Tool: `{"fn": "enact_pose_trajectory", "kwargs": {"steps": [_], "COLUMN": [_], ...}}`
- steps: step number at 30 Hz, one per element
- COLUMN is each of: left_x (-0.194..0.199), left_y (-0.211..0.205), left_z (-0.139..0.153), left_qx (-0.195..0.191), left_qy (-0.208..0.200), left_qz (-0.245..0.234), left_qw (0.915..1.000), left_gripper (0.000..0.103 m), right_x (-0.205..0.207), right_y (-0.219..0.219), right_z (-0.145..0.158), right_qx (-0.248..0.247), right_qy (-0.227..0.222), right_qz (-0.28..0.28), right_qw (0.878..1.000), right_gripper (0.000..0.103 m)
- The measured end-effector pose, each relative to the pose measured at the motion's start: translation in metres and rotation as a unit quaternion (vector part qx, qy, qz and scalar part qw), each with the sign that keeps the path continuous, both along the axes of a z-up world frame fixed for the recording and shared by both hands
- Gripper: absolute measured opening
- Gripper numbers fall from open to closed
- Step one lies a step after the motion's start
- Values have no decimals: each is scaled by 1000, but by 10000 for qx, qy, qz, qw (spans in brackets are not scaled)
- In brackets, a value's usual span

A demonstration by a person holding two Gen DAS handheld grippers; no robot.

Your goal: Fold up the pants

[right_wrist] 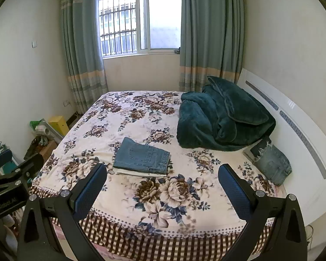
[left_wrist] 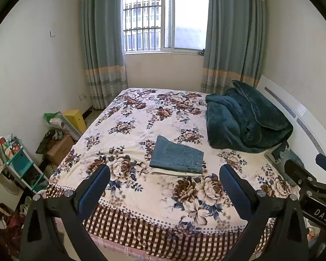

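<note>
Blue jeans (left_wrist: 177, 157) lie folded into a flat rectangle on top of a folded white garment (left_wrist: 176, 172), in the middle of the floral bed (left_wrist: 141, 113); they also show in the right wrist view (right_wrist: 142, 156). My left gripper (left_wrist: 164, 176) is open and empty, held back over the bed's near edge, short of the stack. My right gripper (right_wrist: 162, 175) is open and empty, likewise held back from the stack. Another pair of denim pants (right_wrist: 271, 159) lies crumpled by the headboard at the right.
A dark green blanket (right_wrist: 223, 119) is heaped at the bed's far right against the white headboard (right_wrist: 293, 117). Boxes, bags and a teal shelf (left_wrist: 21, 161) crowd the floor left of the bed. Window and curtains stand behind.
</note>
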State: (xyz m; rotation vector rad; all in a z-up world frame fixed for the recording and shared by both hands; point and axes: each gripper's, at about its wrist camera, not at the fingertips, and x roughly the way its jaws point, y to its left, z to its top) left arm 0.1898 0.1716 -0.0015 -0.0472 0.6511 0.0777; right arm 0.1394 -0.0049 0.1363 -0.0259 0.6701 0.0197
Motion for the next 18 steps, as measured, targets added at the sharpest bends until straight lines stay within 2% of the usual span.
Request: {"fn": "enact_pose_trajectory", "kwargs": {"steps": [18], "left_x": [-5], "left_y": [-4], "left_z": [7], "left_qx": [35], "left_qy": [5], "left_qz": [74], "left_qw": [10000], "left_gripper": [103], "right_x": [-3], "right_y": [2], "right_z": [1], "right_qx": [31], "right_qy": [-4], "right_qz": [-20], "right_qw": [10000], "right_gripper": [103]}}
